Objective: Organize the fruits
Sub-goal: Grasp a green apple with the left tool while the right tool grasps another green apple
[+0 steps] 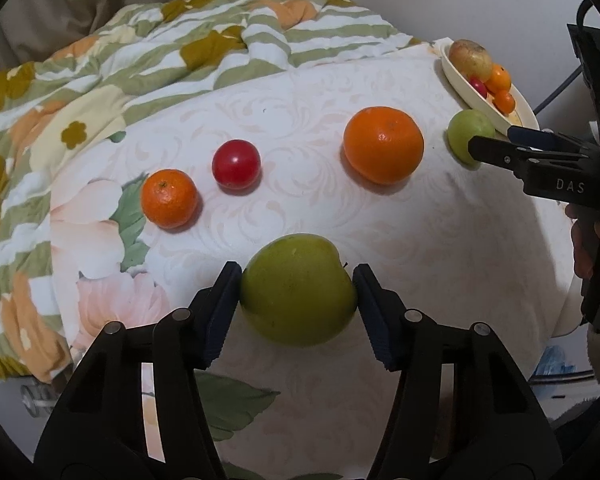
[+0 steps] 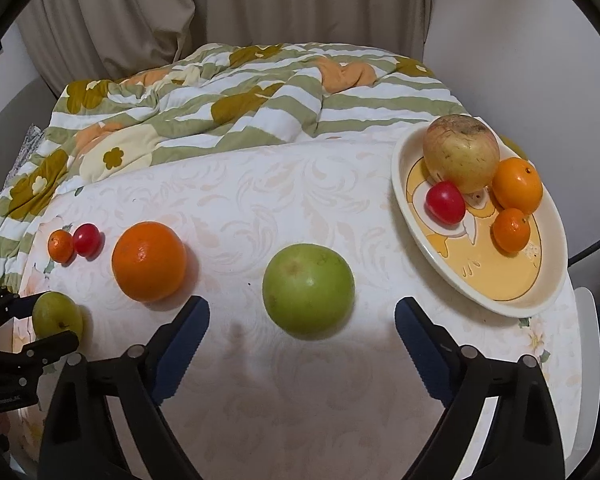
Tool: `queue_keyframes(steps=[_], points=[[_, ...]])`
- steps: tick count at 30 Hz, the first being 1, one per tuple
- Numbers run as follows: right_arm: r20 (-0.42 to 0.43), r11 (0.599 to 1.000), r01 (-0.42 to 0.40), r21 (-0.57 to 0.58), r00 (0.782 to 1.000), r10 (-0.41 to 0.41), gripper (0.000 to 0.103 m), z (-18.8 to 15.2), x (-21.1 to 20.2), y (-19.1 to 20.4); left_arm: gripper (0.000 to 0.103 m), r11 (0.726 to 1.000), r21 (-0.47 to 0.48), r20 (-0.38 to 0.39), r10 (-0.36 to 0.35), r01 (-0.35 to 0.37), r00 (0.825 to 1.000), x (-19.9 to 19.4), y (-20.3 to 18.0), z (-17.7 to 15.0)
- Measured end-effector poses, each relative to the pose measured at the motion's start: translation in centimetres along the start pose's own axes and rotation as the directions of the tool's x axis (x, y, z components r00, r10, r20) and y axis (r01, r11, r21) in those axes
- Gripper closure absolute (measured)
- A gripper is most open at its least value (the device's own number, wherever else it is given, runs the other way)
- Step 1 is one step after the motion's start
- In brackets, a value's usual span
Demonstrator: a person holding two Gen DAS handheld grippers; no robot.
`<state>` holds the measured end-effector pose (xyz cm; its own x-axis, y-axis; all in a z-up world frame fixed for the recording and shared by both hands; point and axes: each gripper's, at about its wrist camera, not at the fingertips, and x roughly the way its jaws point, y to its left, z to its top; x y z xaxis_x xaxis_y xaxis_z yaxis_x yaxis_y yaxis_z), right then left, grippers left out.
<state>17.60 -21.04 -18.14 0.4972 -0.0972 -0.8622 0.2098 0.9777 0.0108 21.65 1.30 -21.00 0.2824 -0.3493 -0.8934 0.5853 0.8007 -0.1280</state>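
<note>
The left gripper [image 1: 298, 300] has its 2 pads pressed against the sides of a yellow-green apple [image 1: 298, 290], clamped on it while the fruit sits on the tablecloth [image 1: 300, 128]. The right gripper [image 2: 302, 322] stands with its fingers wide apart, a rounder green apple [image 2: 309, 290] lying just ahead of the gap and touching neither pad.

Beyond the left gripper runs a loose row: a small mandarin [image 1: 169, 198], a red tomato [image 1: 236, 164] just beside it, then a big orange [image 1: 384, 144] well apart from both. At the far right edge of the table sits the plate [image 2: 500, 300], already carrying 4 pieces: a blushed apple [image 2: 460, 152], a tomato and 2 oranges. That leaves 5 pieces on the cloth, so I'd say the job is about half done.

To do this step well, I'd keep the squeeze on the yellow-green apple just firm enough; the pads sit near its widest part, which looks right, and its smooth skin could slip if it tilts. Lift straight up before swinging right, high enough to pass over the big orange. The plate's near half looks free, so set the apple there, low and gently, or it may knock the small fruit rolling. The right hand should push forward until its pads flank the green apple's middle before closing.
</note>
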Motion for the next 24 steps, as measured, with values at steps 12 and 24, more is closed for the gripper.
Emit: queue_keyframes(steps=[12,24], points=[[-0.014,1.0,-0.012,-0.01,1.0,0.011,0.021,0.7,1.5,0.0,0.038,0.998,-0.056,-0.004,0.021,-0.021,1.0,-0.7,1.0,-0.8],[-0.023,1.0,-0.004,-0.016,1.0,0.003,0.049,0.9,2.5,0.0,0.038,0.995,-0.092,0.022,0.041,-0.039,0.999,-2.5,1.5,-1.4]])
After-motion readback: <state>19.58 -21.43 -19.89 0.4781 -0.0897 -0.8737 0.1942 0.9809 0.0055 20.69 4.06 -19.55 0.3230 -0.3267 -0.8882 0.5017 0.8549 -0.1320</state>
